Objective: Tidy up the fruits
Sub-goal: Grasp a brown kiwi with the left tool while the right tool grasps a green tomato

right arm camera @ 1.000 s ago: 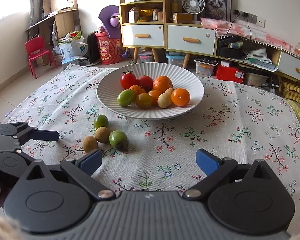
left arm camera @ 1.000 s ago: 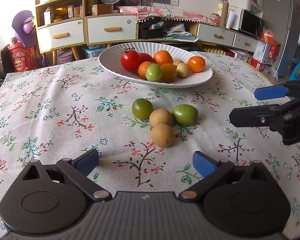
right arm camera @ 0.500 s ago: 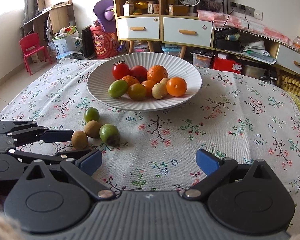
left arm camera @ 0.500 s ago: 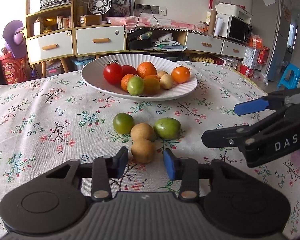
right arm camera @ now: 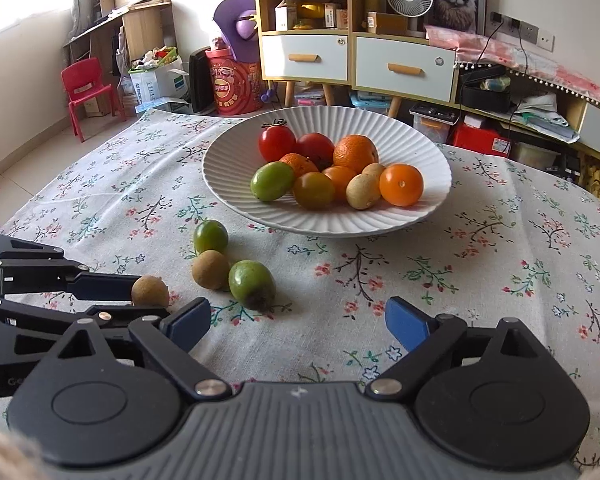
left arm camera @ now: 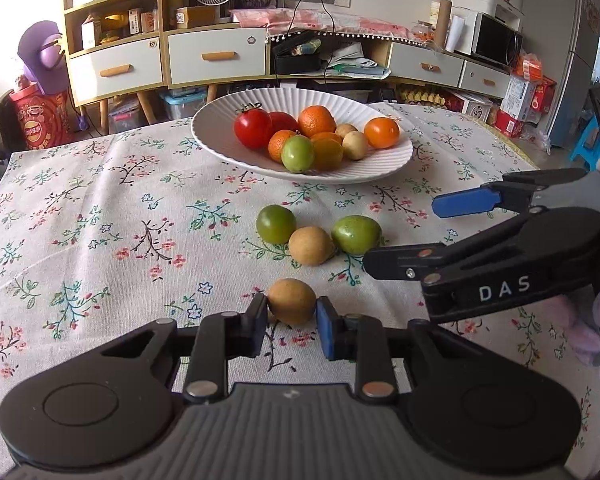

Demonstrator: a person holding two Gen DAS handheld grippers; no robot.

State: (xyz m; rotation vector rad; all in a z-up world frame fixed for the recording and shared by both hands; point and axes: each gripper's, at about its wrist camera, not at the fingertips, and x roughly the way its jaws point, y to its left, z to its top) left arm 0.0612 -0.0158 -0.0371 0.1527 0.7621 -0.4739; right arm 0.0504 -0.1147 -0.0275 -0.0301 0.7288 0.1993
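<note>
My left gripper [left arm camera: 292, 316] is shut on a small brown round fruit [left arm camera: 292, 301], held just above the floral tablecloth [left arm camera: 140, 216]; the same fruit [right arm camera: 150, 291] shows at the left of the right wrist view. Beyond it lie a round green fruit [left arm camera: 276, 224], a second brown fruit [left arm camera: 311, 245] and an oval green fruit [left arm camera: 356, 234], all touching. My right gripper [right arm camera: 296, 320] is wide, its jaws closing with nothing between them. The oval green fruit [right arm camera: 252, 290] sits just ahead of its left finger. A white ribbed plate [left arm camera: 380, 168] holds tomatoes, oranges and other fruit.
The plate [right arm camera: 340, 224] stands at the far middle of the table. My right gripper [left arm camera: 420, 232] reaches in from the right in the left wrist view, close to the oval green fruit. Cabinets, a fan and boxes stand beyond the table's far edge.
My left jaws went from wide open to shut on the nearest brown fruit. My right gripper moved in closer to the loose fruits and its jaws narrowed a little.
</note>
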